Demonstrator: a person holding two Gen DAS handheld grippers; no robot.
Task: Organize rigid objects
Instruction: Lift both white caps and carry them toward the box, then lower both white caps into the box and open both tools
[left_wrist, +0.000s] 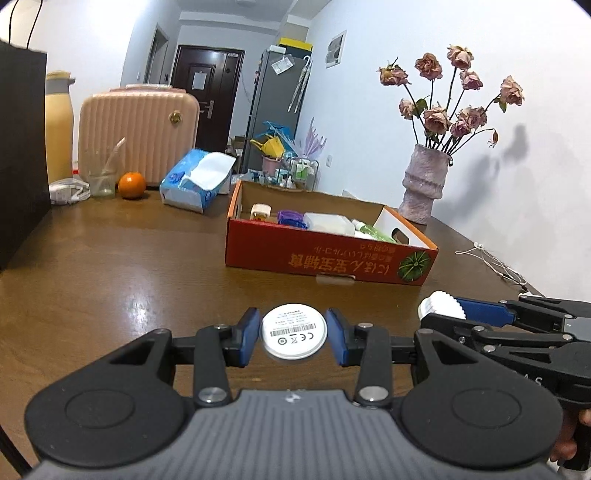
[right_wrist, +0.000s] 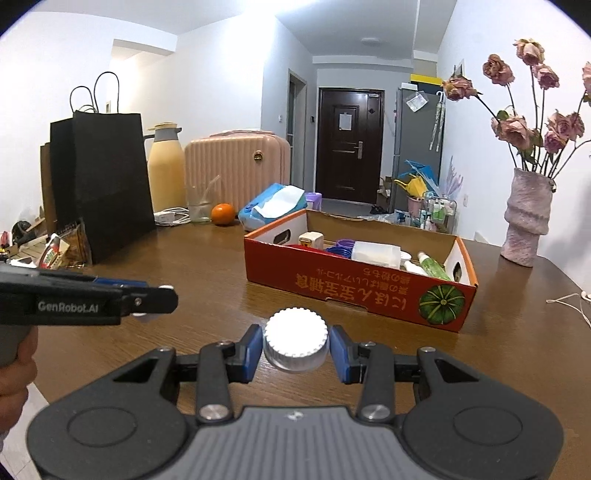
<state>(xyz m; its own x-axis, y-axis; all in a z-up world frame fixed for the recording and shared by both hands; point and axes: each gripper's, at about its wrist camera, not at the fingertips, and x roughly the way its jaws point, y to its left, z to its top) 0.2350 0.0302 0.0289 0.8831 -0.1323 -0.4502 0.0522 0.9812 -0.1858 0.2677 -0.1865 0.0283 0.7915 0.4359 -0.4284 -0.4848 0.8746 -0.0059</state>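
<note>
Ridged white cap (right_wrist: 295, 341), body hidden

Left wrist view: black paper bag (left_wrist: 20, 147) cut off by left edge, top out of frame; yellow flask (left_wrist: 58, 129) partly hidden behind it. Label print on white round disc (left_wrist: 293, 331) too small to read. Right gripper (left_wrist: 448, 308) body runs off right edge; white ribbed cap (left_wrist: 441, 301) partly covered by its fingers. Right wrist view: left gripper (right_wrist: 147, 295) cut off at left edge, its held item almost wholly hidden. Flowers (right_wrist: 535, 103) cropped at right. Items inside orange cardboard box (right_wrist: 354, 291) partly hidden by front wall; shelf bottles too small to identify.
</note>
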